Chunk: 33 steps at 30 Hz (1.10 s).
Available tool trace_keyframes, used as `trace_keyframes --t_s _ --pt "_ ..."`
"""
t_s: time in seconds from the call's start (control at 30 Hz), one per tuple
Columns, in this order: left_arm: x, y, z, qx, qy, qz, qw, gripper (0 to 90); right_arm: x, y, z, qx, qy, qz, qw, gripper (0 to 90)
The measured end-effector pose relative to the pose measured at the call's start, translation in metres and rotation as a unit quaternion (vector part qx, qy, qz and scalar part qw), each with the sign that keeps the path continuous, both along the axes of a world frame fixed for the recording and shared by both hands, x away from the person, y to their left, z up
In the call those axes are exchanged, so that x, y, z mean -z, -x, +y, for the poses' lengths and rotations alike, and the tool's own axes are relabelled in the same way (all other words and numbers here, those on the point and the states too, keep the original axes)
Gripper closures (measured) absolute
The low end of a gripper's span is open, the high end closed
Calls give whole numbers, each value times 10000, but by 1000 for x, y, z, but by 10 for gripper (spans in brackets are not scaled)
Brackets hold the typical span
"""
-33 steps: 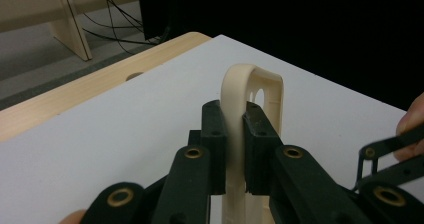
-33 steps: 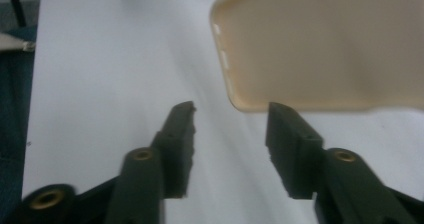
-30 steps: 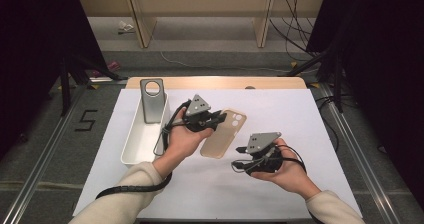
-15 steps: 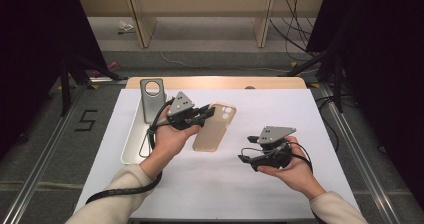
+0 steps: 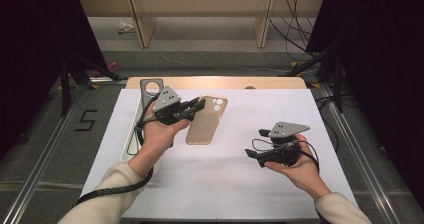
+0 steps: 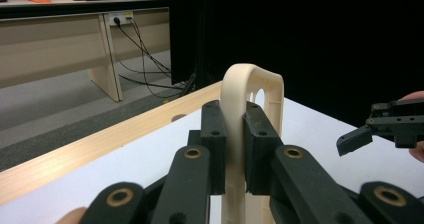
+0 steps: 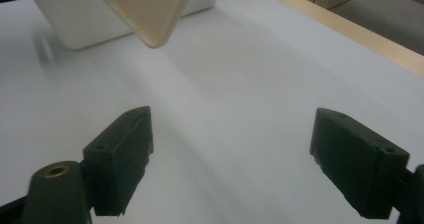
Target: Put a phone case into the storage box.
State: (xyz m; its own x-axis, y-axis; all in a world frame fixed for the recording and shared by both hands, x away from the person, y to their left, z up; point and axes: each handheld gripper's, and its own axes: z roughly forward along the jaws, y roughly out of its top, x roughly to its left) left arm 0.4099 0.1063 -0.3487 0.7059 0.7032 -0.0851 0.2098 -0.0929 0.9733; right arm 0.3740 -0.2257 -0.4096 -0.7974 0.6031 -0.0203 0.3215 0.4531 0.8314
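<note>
Left hand-held gripper (image 5: 196, 105) is clamped on the case (image 5: 207, 120), a beige phone case. Its jaws pinch one long edge of it; in the left gripper view the two pads sit on both sides of the thin wall, w/ the rounded corner and camera cut-out of the case (image 6: 250, 99) rising above them. The case is lifted off the counter (image 5: 300, 114), near the back-left part, approx. halfway between the left edge and the middle, camera hole toward the back edge.

Right hand-held gripper (image 5: 256, 144) has its jaws wide apart and they have just been opening; nothing is between them, only the white counter surface below. It is held in the right hand (image 5: 295, 166) over the front-right part of the counter, well apart from the case, pointing toward the left side. In the right gripper view the lower corner of the case (image 7: 150, 14) hangs above, farther off, not touching the jaws.

A white tray (image 5: 131, 144) lies along the left edge of the counter, just behind the left hand (image 5: 157, 134). A grey stand (image 5: 148, 90) w/ a round hole is at the back end of the tray, near the back-left corner.
</note>
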Motion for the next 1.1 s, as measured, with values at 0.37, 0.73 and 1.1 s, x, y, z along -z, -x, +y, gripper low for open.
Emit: trace_keyframes --t_s 0.37,0.73,1.1 --pt "-12 -3 14 -103 48 -84 9999 815 -2 -1 -13 340 -203 -62 9992 179" --pt "-19 -8 29 -207 70 -152 9996 815 0 -1 -19 460 -228 -65 9987 178" --pt "-24 -11 48 -406 127 -172 9989 815 1 -3 -22 526 -235 -29 9983 171"
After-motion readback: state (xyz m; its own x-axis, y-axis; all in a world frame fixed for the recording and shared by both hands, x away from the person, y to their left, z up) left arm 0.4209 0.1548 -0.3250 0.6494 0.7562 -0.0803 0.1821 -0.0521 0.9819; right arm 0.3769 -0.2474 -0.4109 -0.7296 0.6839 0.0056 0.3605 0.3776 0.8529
